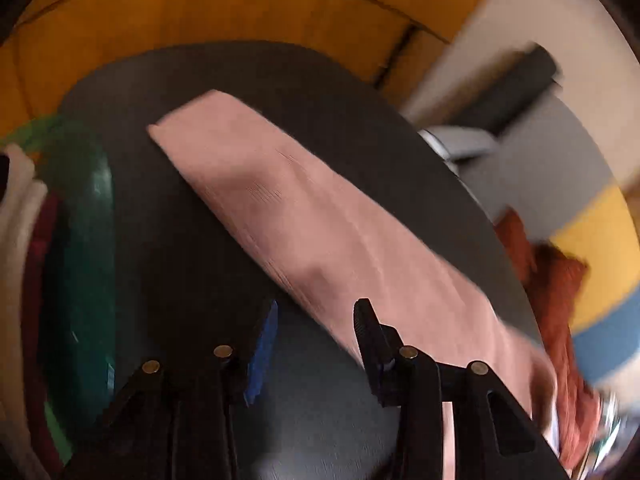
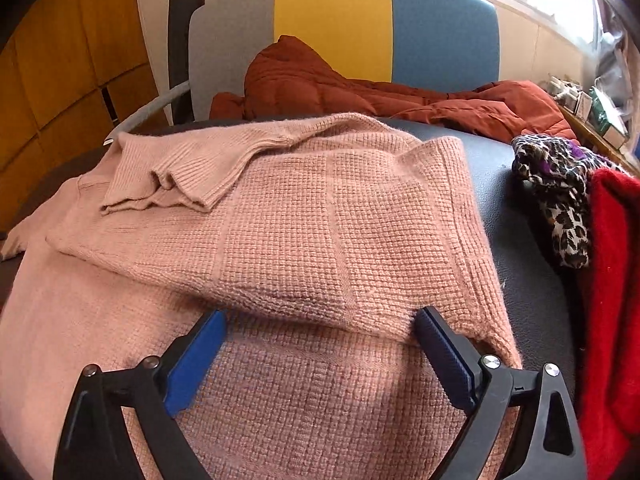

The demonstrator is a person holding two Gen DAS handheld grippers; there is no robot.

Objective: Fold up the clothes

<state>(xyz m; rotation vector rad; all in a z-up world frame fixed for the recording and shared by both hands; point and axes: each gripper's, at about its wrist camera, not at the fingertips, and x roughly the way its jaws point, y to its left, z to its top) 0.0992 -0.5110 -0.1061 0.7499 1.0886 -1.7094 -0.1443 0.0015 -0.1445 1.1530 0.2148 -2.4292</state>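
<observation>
Right tongs [image 2: 320,344] gape over pink sweater [image 2: 320,220] (half-folded).

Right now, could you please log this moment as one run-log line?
task: fold clothes | pink sweater: partly folded on dark table | left tongs: open, empty | right tongs: open, over sweater

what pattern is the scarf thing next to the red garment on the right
Leopard print, black and tan spots with purple patches; it shows best in the right wrist view, beside the red garment.
</observation>
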